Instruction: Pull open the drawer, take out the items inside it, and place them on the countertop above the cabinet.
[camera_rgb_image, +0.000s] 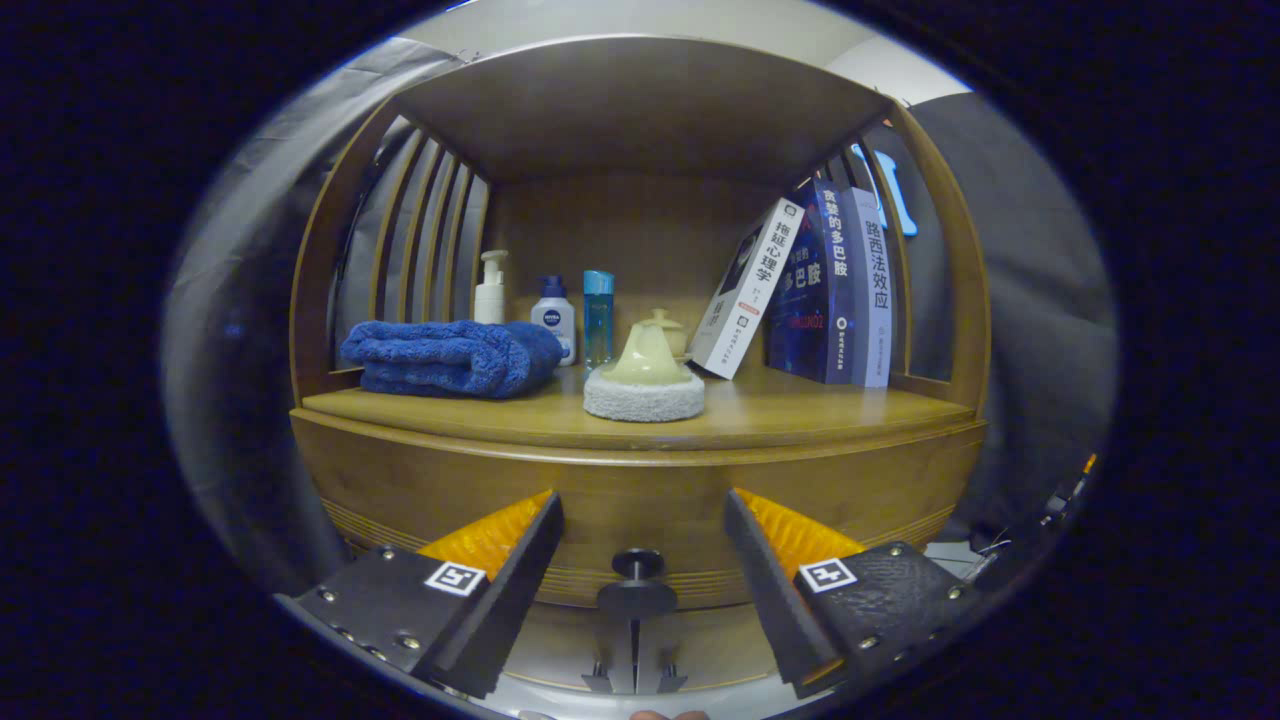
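The tongs (640, 530) hang open in front of the wooden cabinet (400, 490), fingers spread wide and gripping nothing. Between them sits the dark round drawer knob (637, 563) on the curved drawer front (640, 500) (drawer shut). Up on the counter (800, 405): a folded blue towel (450, 357), three small bottles (553, 315) behind it, a pale cone-topped scrubber on a white pad (645, 385) in the middle, and leaning books (810, 290) beyond the right-hand finger.
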